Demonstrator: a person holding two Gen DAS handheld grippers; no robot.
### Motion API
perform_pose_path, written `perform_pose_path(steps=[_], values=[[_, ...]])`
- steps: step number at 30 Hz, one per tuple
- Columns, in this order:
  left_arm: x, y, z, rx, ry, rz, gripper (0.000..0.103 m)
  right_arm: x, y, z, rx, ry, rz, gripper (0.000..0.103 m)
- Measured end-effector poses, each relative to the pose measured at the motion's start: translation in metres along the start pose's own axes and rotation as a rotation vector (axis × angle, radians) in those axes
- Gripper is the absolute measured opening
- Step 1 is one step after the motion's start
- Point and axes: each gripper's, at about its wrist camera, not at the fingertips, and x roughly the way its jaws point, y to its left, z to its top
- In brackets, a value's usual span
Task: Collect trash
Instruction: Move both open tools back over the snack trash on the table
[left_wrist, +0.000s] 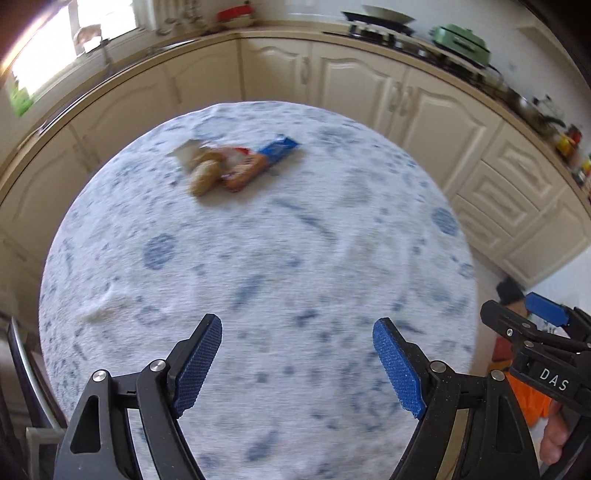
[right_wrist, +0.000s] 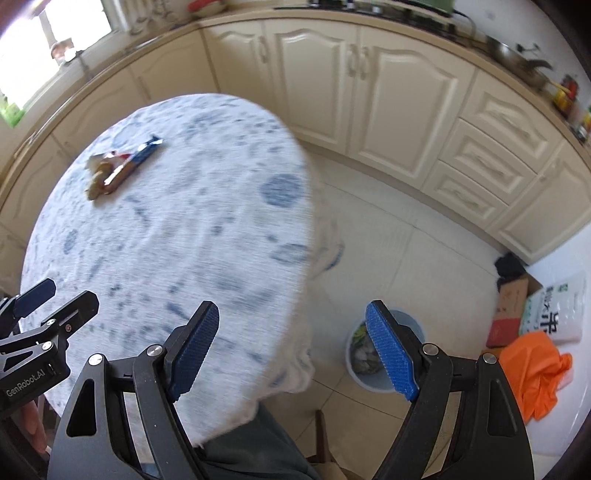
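Left claw: my left claw hangs over the near part of the counter, its blue pads spread wide with nothing between them.
Right claw: my right claw is spread just as wide and carries nothing; it sits past the counter's right edge, one pad over the cloth, the other over the floor.
Trash on the counter: a torn snack wrapper, orange and blue, lies on the far side of the counter, well apart from both claws, with two brownish lumps touching its left end; blur hides what they are.
Crumb: a small pale scrap lies near the counter's left edge.
Bin: a pale blue bin with rubbish inside stands on the floor, just behind my right claw's outer pad.
Floor clutter: an orange bag lies near the wall.
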Motion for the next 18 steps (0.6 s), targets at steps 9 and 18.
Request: perform_pose_path(steps=[9, 18], values=[[0.006, 0.081, 0.017, -0.161, 0.0, 0.088, 0.08, 0.029, 0.079, 0.04, -0.11, 0.041, 0.095, 0.083], [0.031, 0.14, 0.052, -0.258, 0.0, 0.138, 0.08, 0.057, 0.137, 0.092, -0.167, 0.068, 0.133, 0.083]])
